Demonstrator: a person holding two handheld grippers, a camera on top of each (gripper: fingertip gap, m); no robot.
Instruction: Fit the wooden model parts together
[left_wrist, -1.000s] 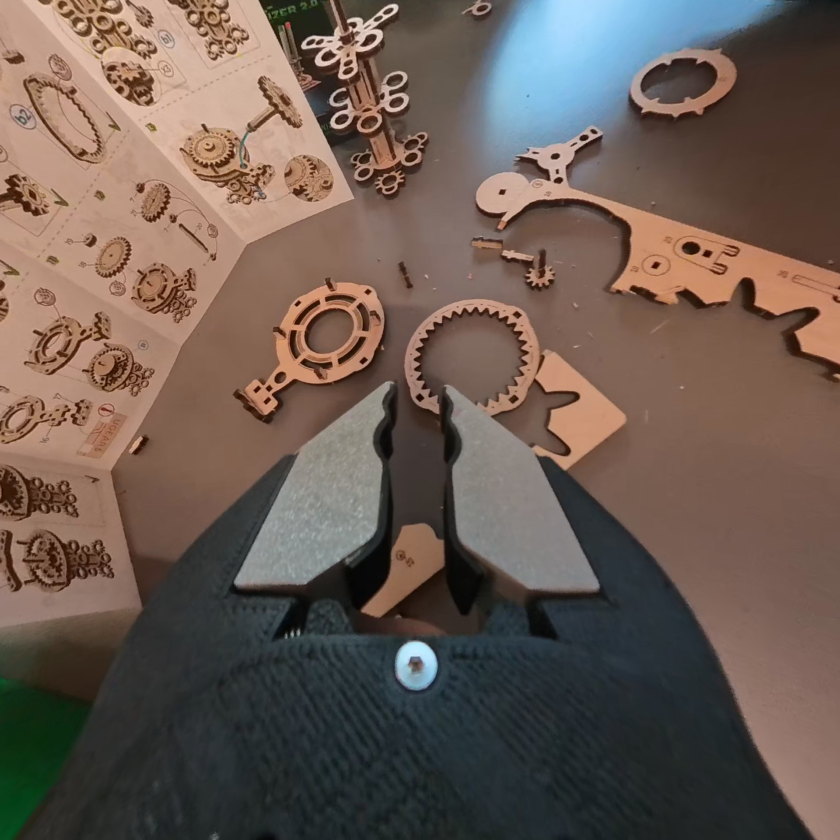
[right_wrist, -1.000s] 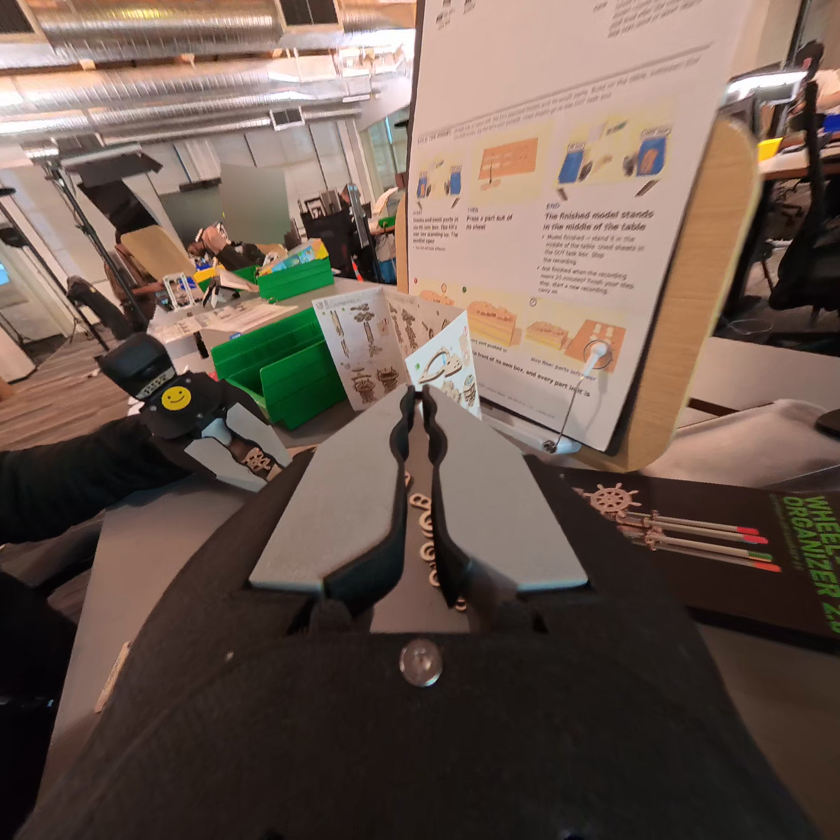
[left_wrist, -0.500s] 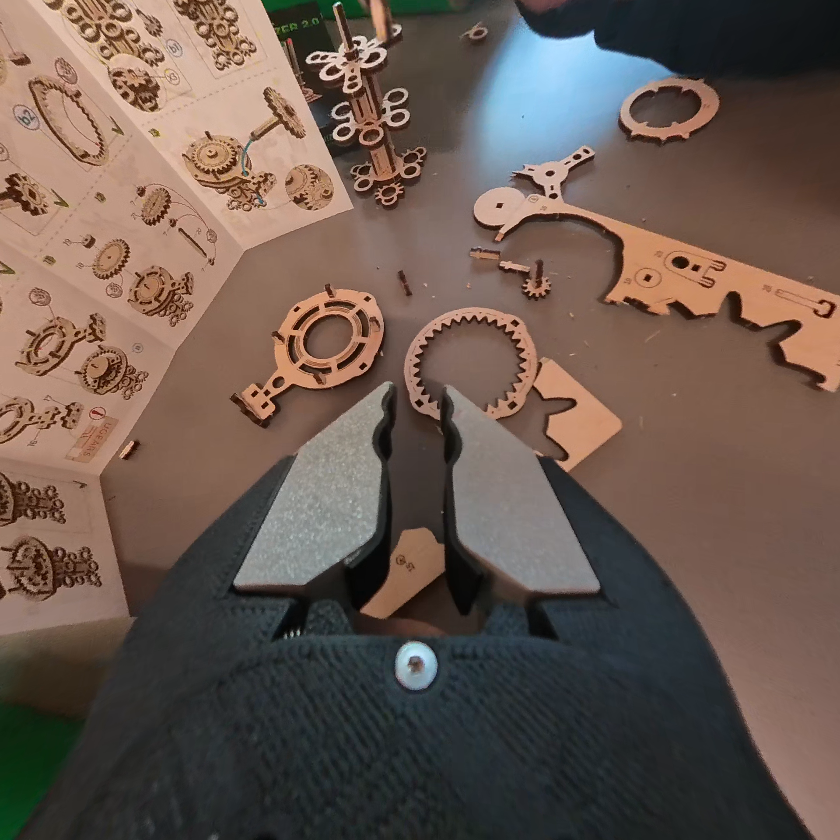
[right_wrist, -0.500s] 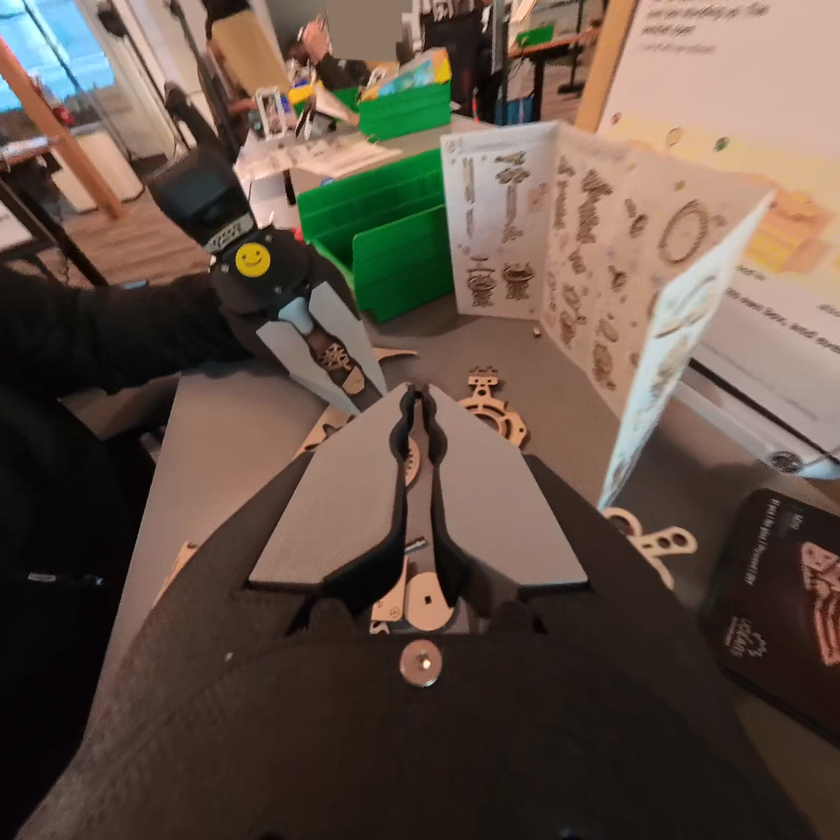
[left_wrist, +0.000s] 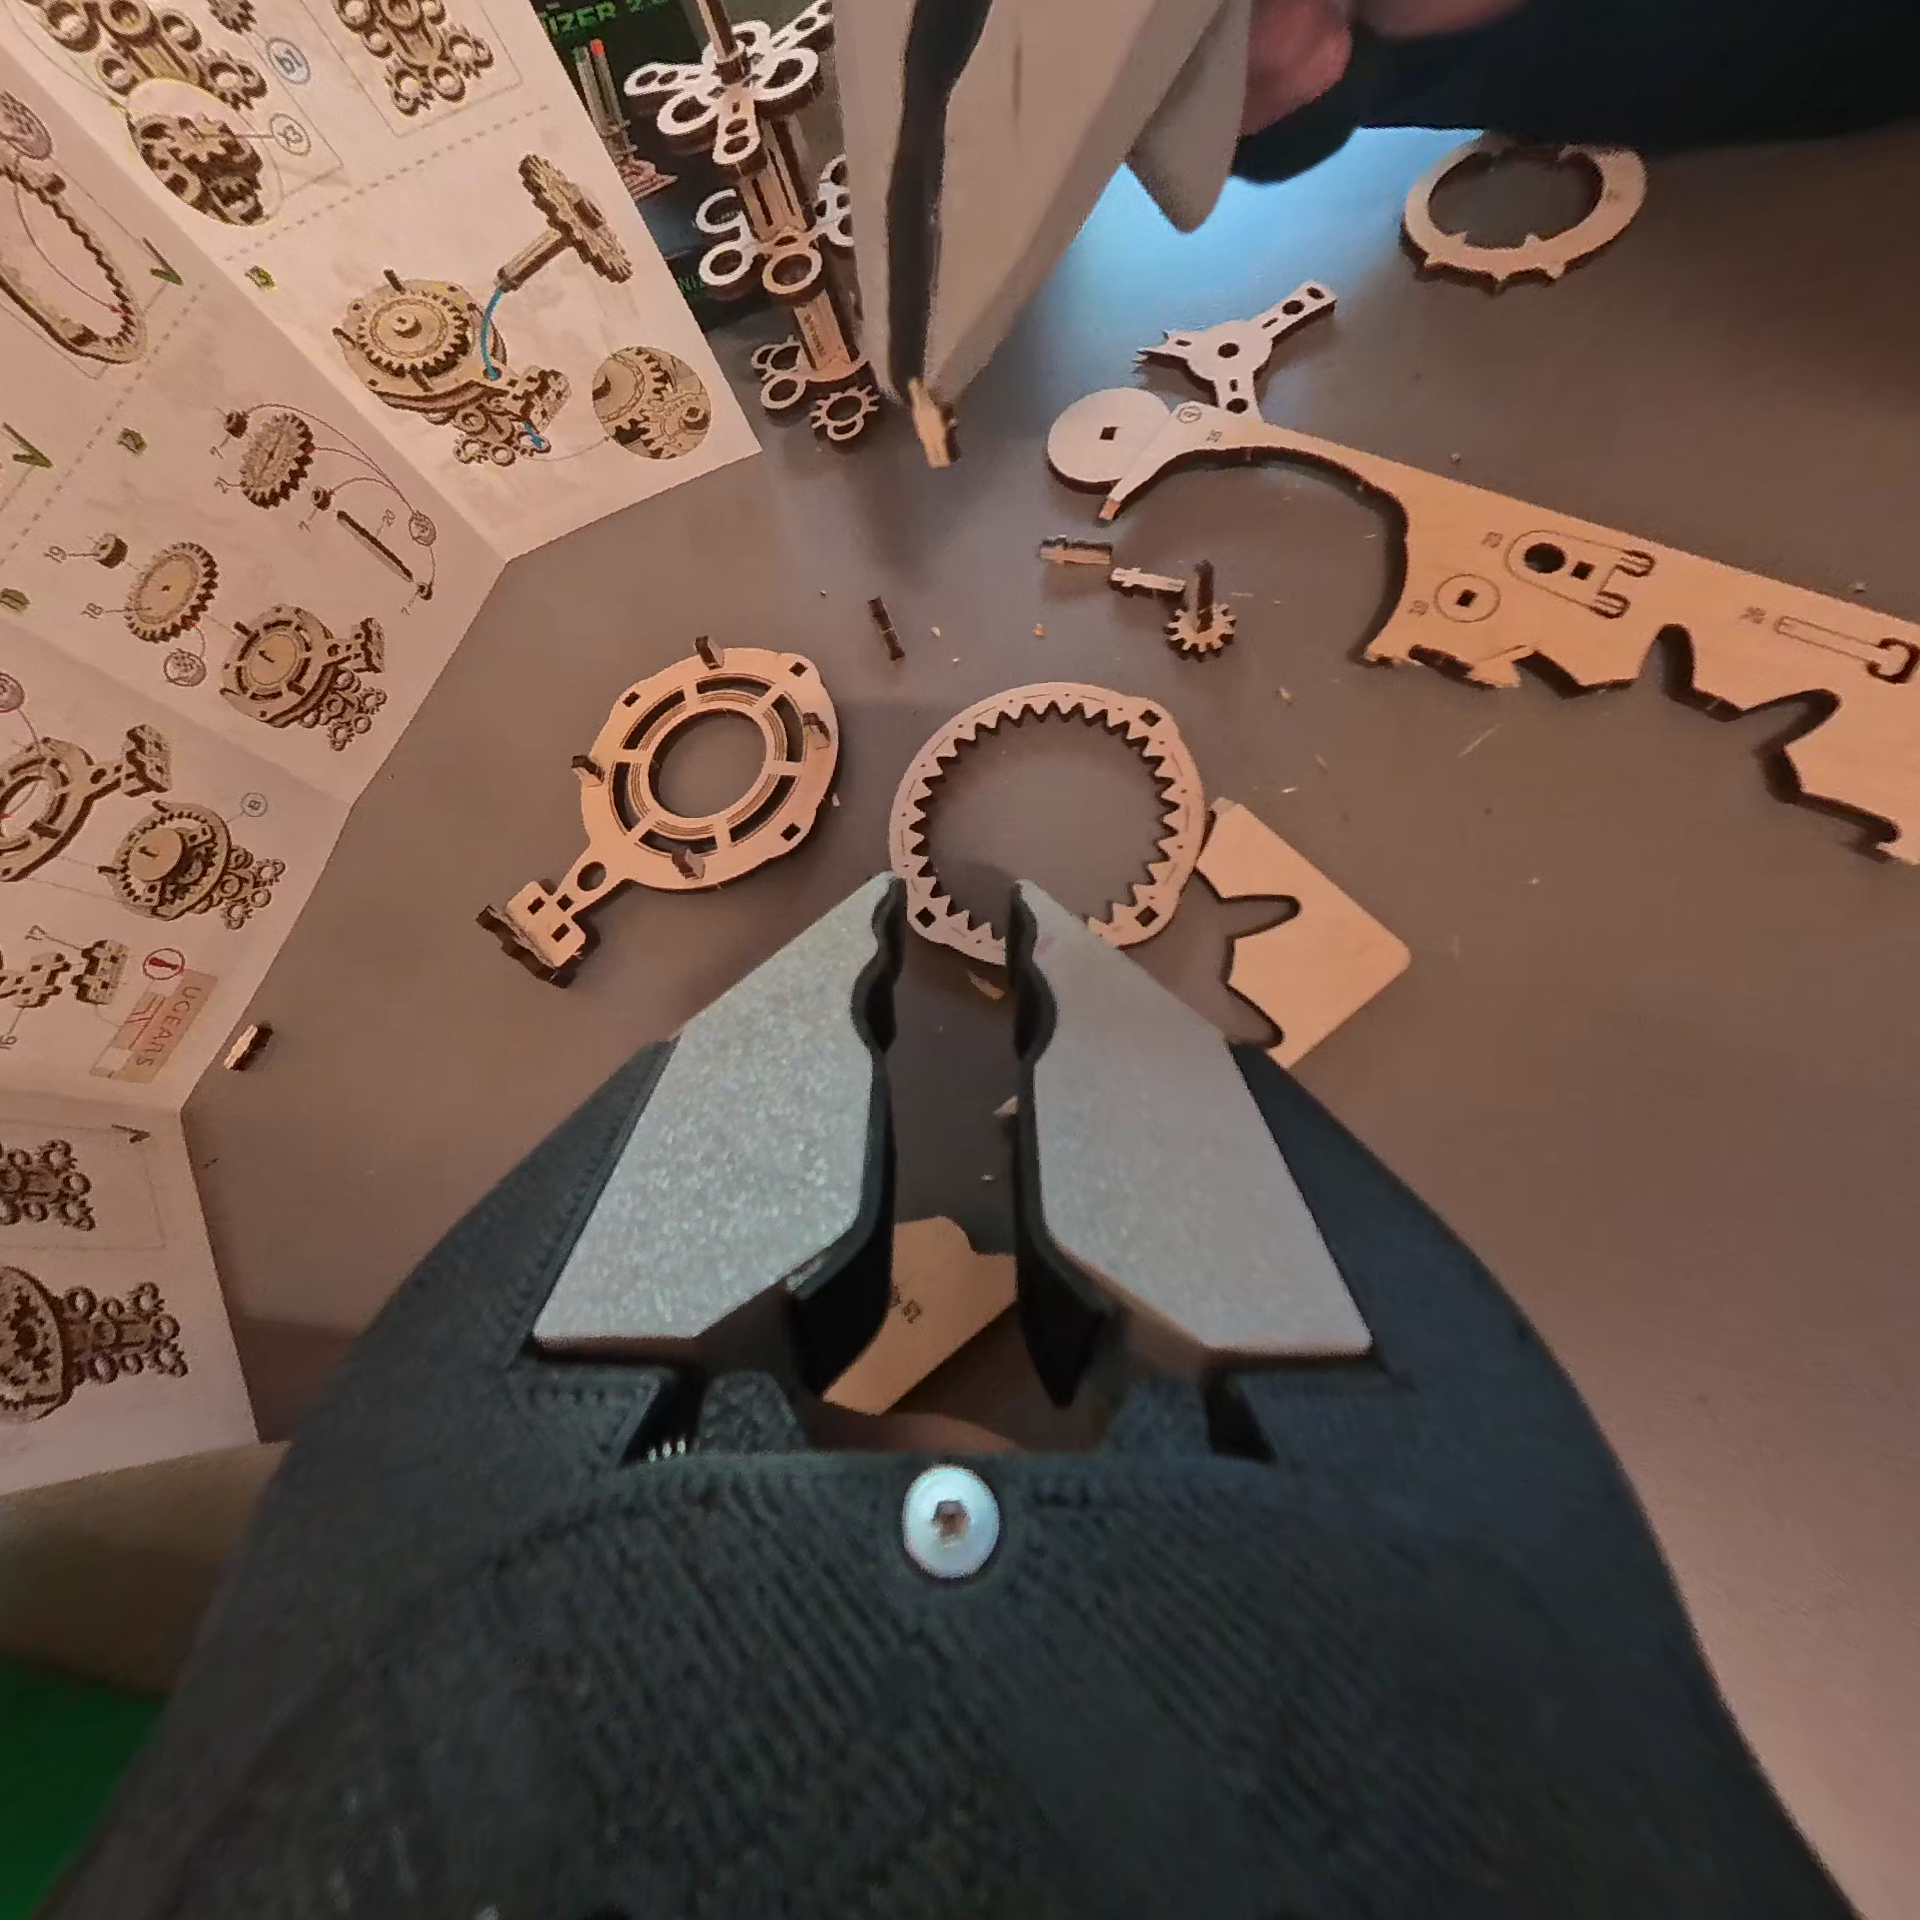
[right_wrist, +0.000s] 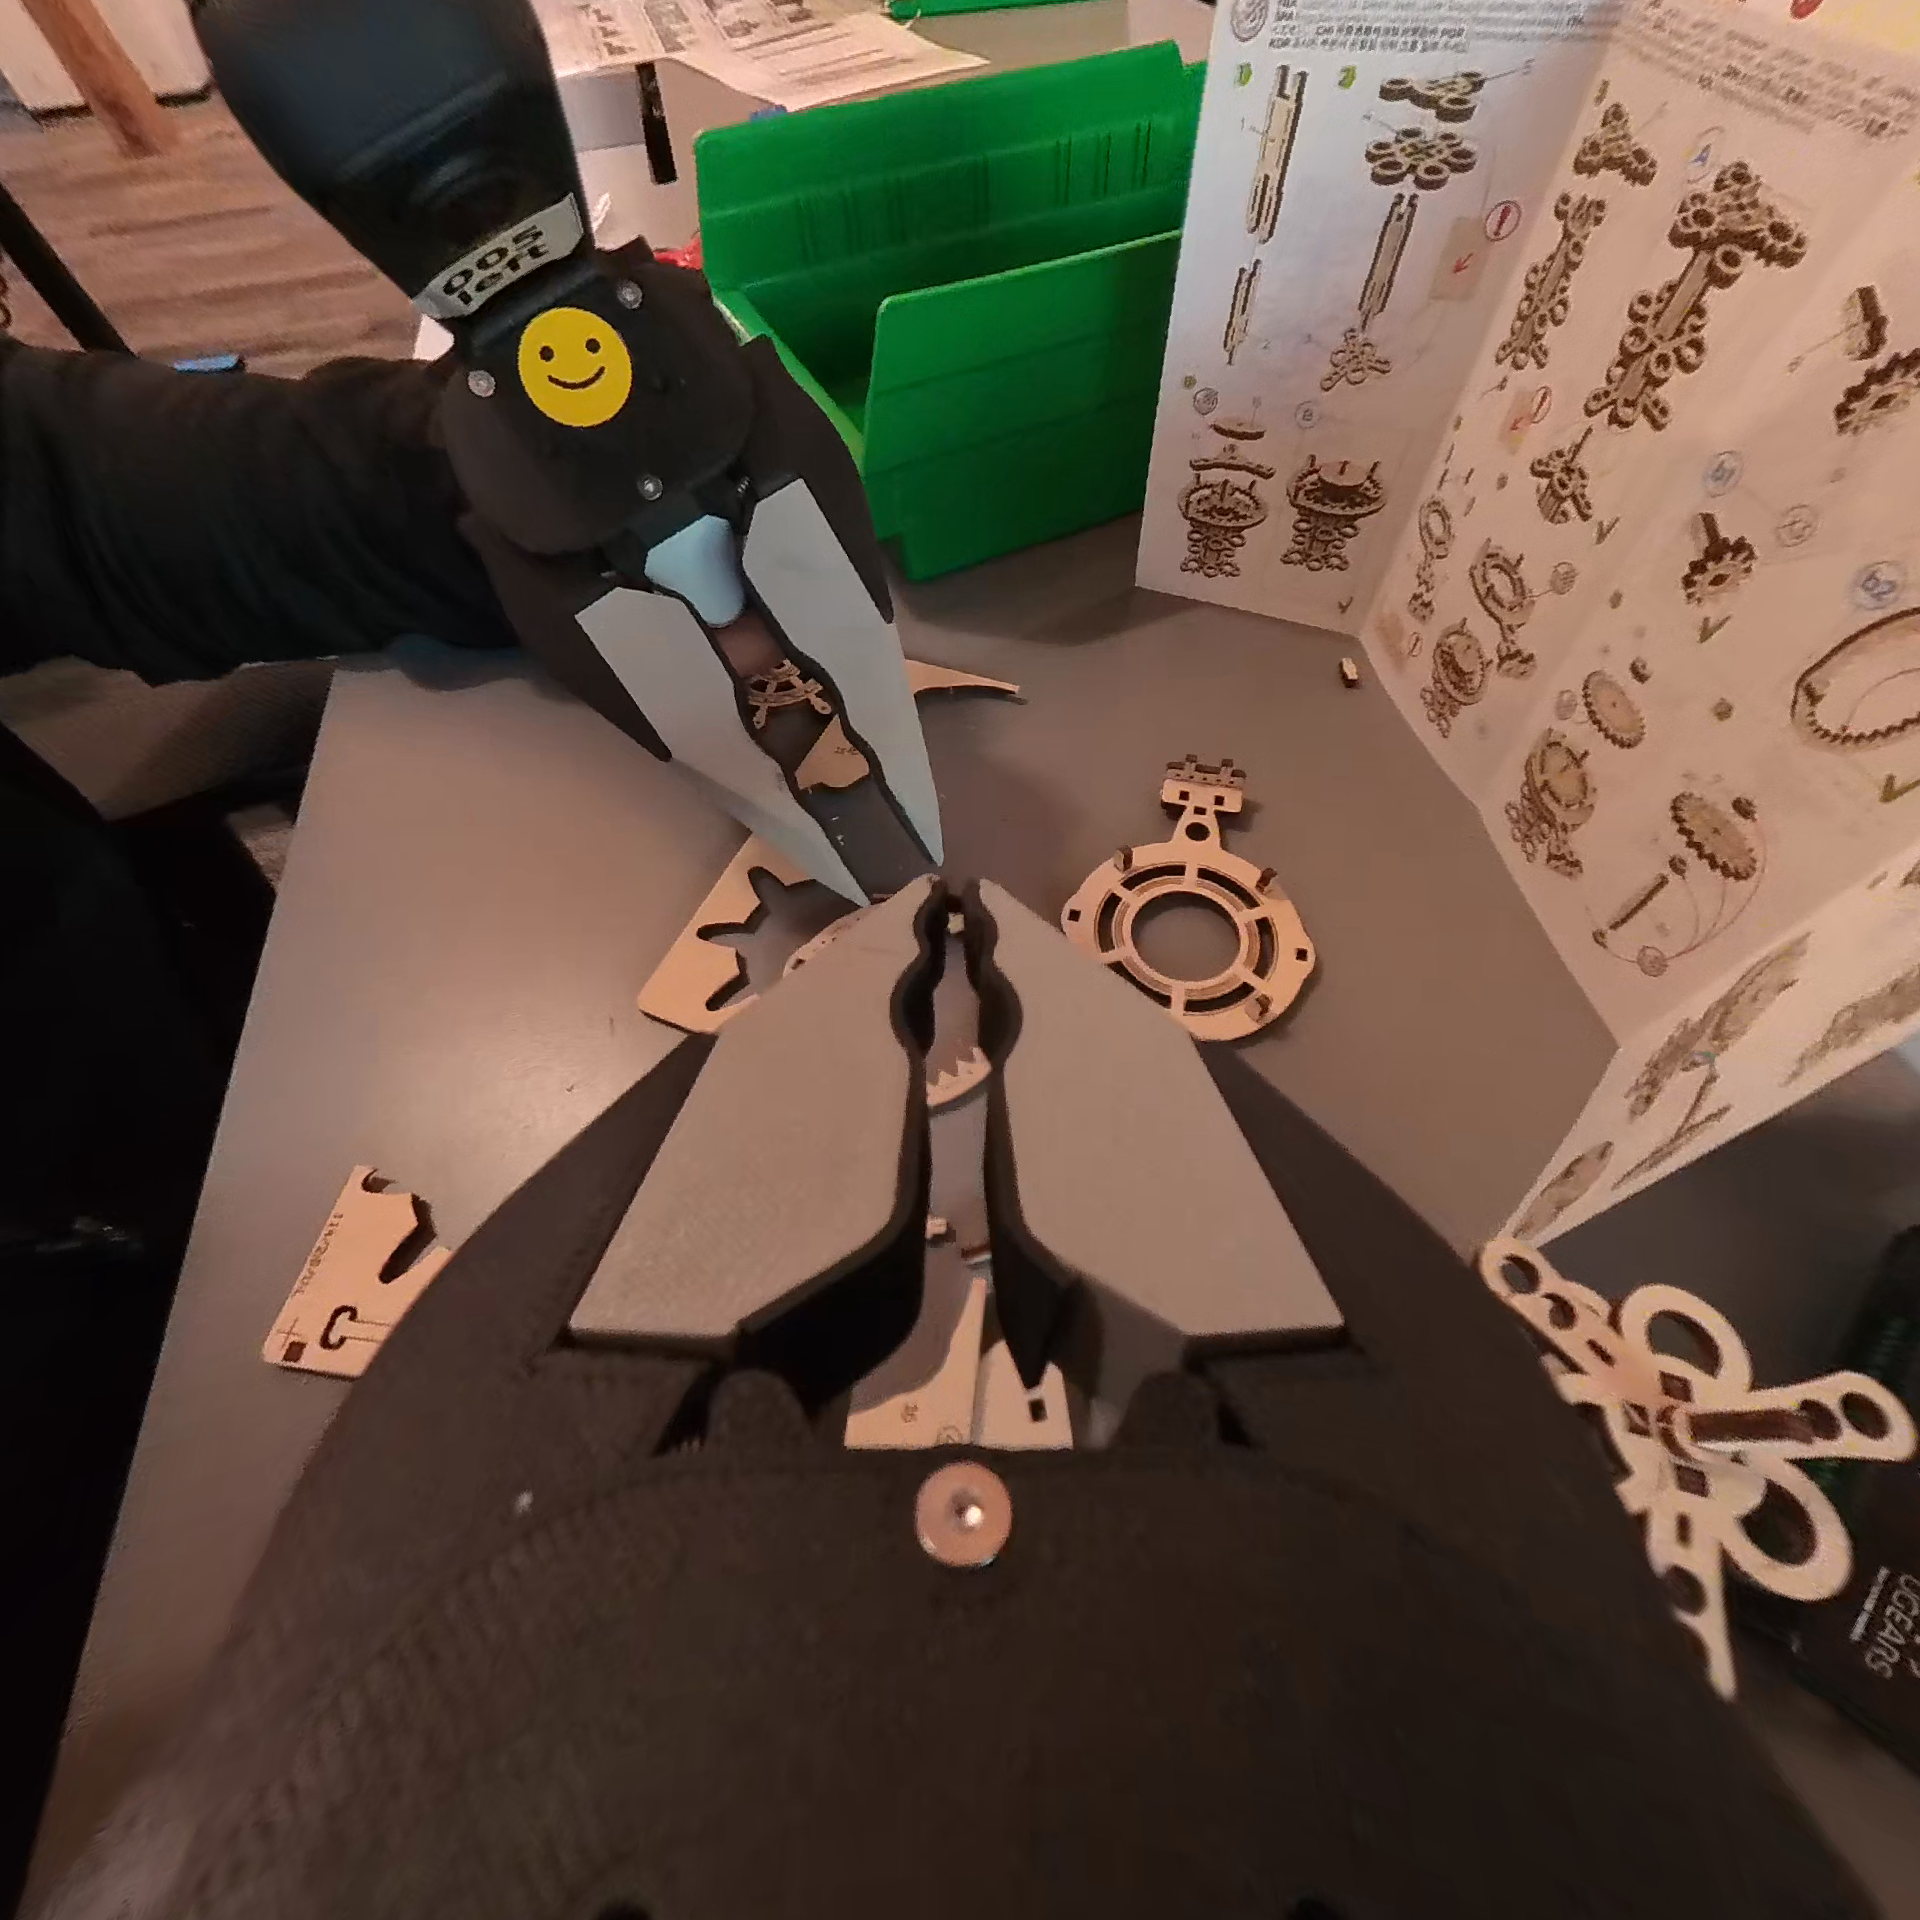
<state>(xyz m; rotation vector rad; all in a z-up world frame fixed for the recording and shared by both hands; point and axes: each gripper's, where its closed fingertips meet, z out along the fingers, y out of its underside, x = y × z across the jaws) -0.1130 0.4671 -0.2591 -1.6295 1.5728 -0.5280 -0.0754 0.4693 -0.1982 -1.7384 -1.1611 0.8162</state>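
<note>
Wooden model parts lie scattered across our grey worktop (left_wrist: 1558, 1195), among them a toothed ring (left_wrist: 1049, 821) flat just ahead of our left gripper (left_wrist: 954, 904), whose fingers stand slightly spread with nothing between them. Beside the ring sits a slotted round plate with a tab (left_wrist: 707, 779), and a long cut-out sheet (left_wrist: 1507, 582) stretches off to the right.

Our left wrist view alone shows a second, smaller ring (left_wrist: 1522, 208) at the far edge, a tiny gear (left_wrist: 1200, 623), and our right gripper (left_wrist: 914, 395) coming down from above, pinching a small wooden peg (left_wrist: 932, 421) at its tips. A flower-tiered wooden tower (left_wrist: 769, 208) stands just behind it.

Our right wrist view shows the same peg as a pale speck (right_wrist: 951, 920) caught between the right gripper's (right_wrist: 954, 899) nearly closed fingers, poised over the ring. Only here do we see the left gripper's (right_wrist: 904, 873) body with its yellow smiley sticker (right_wrist: 574, 366), green bins (right_wrist: 987, 343) behind, and the folded instruction sheet (right_wrist: 1558, 468) standing upright.
</note>
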